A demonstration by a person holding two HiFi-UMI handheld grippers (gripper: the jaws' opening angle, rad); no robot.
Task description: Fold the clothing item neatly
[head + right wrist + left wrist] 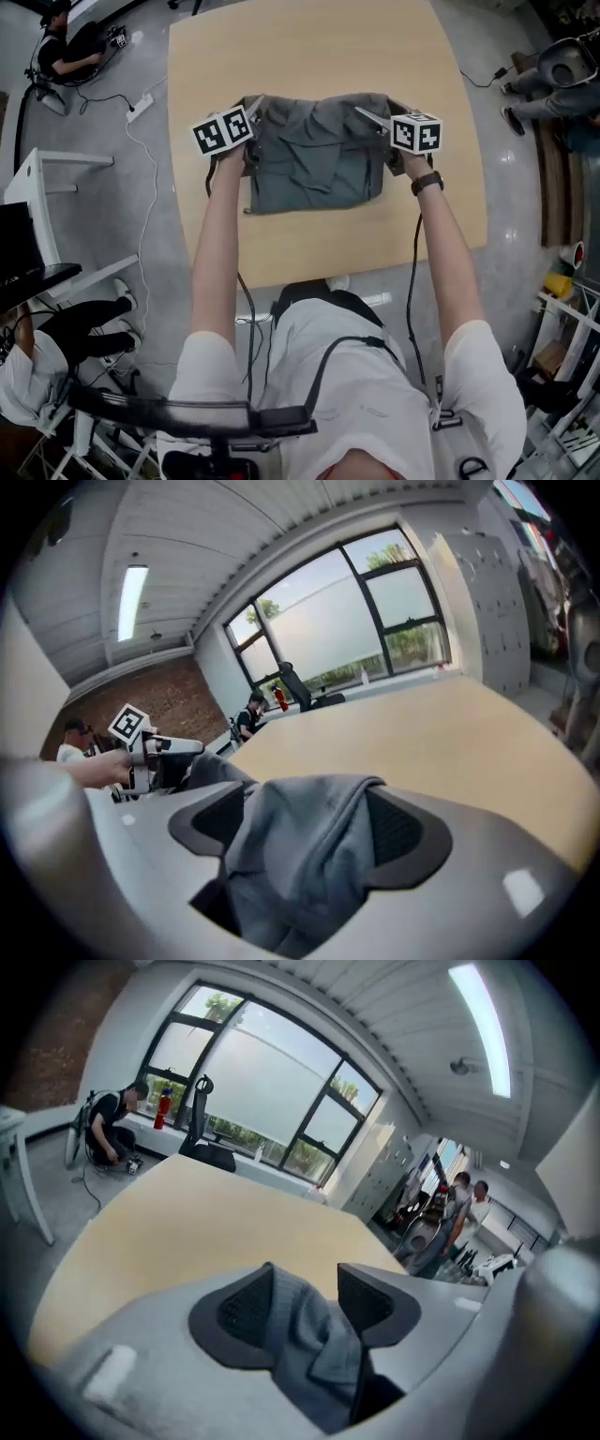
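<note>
A grey garment [319, 155] lies folded and rumpled on the light wooden table [309, 56]. My two grippers are at its far edge, one at each corner. The left gripper [251, 108] is at the far left corner, the right gripper [375, 117] at the far right one. In the left gripper view the jaws [305, 1288] stand wide, with a bunch of grey cloth [314, 1335] lying loosely against the left pad. In the right gripper view the jaws [309, 808] also stand wide, and the cloth [300, 855] drapes slackly across the gap. The left gripper [150, 752] shows beyond it.
The table's far half [187, 1222] is bare wood. A person [66, 47] crouches on the floor past the far left corner, by a power strip and cable [141, 103]. A white stand [37, 187] is at the left. People [464, 1208] stand at the right.
</note>
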